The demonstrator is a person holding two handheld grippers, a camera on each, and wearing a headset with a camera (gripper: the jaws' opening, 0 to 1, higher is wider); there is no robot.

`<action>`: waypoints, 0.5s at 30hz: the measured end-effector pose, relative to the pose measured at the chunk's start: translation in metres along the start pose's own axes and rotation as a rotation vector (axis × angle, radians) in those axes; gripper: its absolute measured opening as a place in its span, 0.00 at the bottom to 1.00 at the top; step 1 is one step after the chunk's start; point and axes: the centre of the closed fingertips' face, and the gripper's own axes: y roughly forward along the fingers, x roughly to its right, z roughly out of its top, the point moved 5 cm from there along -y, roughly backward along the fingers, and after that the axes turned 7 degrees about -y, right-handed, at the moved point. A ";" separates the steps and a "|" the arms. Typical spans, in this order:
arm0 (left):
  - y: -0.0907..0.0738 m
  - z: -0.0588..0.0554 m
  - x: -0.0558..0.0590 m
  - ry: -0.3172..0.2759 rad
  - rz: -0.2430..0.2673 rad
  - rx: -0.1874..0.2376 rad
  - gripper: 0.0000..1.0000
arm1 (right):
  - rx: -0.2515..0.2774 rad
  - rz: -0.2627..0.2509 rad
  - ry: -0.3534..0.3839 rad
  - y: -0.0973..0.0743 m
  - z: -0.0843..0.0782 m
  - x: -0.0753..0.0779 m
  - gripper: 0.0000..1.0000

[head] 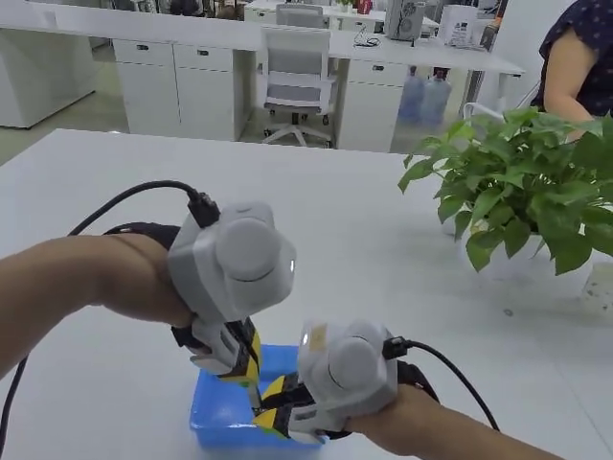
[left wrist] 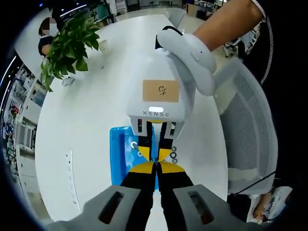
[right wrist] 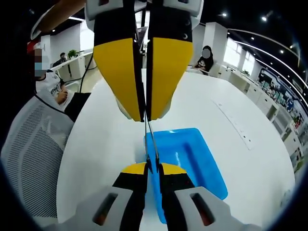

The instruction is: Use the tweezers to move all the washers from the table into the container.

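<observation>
Clenched on the thin tweezers from both ends with left tool and right tool, above the blue container. Seen on the white surface, just beside the container: small washers.

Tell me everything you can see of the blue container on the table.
The blue container is a shallow rectangular tray with rounded corners and a raised rim, glossy like plastic. It lies flat and open on the white table, under the left gripper and right gripper, whose claws meet above it on the thin tweezers. Neither claw seems to touch it. A few washers lie on the table beside one long edge.
</observation>
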 end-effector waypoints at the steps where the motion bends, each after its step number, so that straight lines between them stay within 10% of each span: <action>1: 0.000 -0.001 0.002 0.002 0.000 -0.001 0.05 | 0.000 0.001 -0.001 0.000 0.000 -0.002 0.11; 15: 0.012 -0.009 0.019 -0.012 -0.031 -0.010 0.05 | -0.004 0.027 0.014 0.008 -0.007 -0.025 0.11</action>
